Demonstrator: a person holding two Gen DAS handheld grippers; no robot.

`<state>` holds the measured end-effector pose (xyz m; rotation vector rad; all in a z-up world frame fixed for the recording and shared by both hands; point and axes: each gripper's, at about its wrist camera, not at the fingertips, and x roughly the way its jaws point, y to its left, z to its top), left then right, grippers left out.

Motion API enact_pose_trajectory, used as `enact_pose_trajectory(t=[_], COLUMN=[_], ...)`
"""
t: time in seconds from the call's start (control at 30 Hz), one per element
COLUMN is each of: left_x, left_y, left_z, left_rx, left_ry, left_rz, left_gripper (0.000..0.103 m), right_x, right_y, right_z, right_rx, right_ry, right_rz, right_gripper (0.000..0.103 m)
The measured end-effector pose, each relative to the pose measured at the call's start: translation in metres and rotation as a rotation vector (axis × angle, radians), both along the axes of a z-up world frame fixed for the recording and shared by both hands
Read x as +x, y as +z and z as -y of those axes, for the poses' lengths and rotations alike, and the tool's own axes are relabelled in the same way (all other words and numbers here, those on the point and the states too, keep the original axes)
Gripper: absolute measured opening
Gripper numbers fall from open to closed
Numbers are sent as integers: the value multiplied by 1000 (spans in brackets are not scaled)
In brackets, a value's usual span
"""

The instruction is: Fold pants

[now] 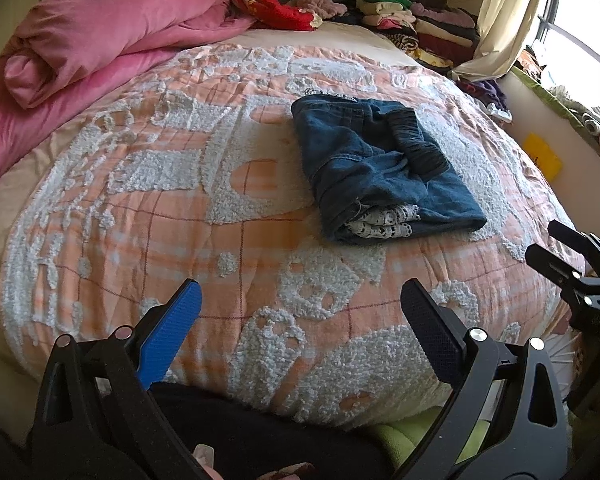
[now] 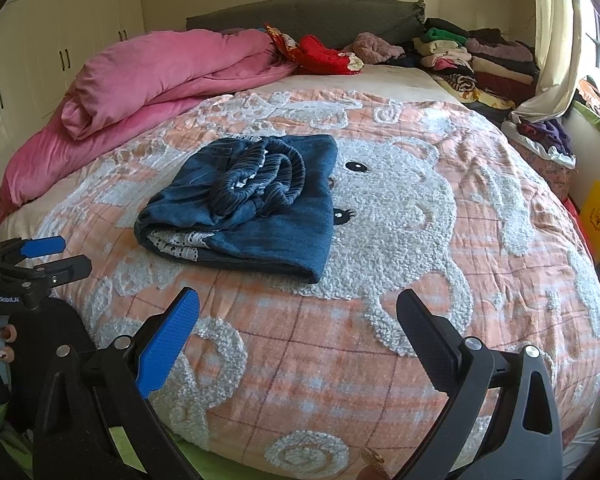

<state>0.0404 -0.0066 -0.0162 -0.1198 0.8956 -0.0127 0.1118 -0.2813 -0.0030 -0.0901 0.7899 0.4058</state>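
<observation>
Now, from the left wrist, we see our left gripper (image 1: pixel 300 316) spread wide and holding nothing, low over the near edge of the blanket (image 1: pixel 180 208). Folded pants (image 1: pixel 380 172) lie beyond it, mid-bed; our right gripper (image 1: pixel 556 248) shows at the right edge.

From the right wrist, our right gripper (image 2: pixel 298 316) is likewise released, the pants (image 2: pixel 252 208) ahead beside a pink quilt (image 2: pixel 148 76).
</observation>
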Motion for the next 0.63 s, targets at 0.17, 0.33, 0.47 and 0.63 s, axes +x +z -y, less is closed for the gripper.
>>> enact_pose_trajectory(t=[0.17,0.33,0.47,0.63], left_x=[9,29,65,130], left_y=[-8,-10,-11,-37], left_z=[-23,-88,-158,-249], left_rx=[23,-10,78,40], left_ry=[82,245,431,579], left_rz=[-44,-70,-75,-150], left_gripper=[93,93,93,93], right_x=[10,41,92,179], right_y=[0,3,-3,-31], right_z=[18,65,122,201], right_rx=[-7,-21,-78,-124], right_ry=[-59,-189,-316,-502], right_rz=[15,45,51,-37], right_gripper=[98,98,98,98])
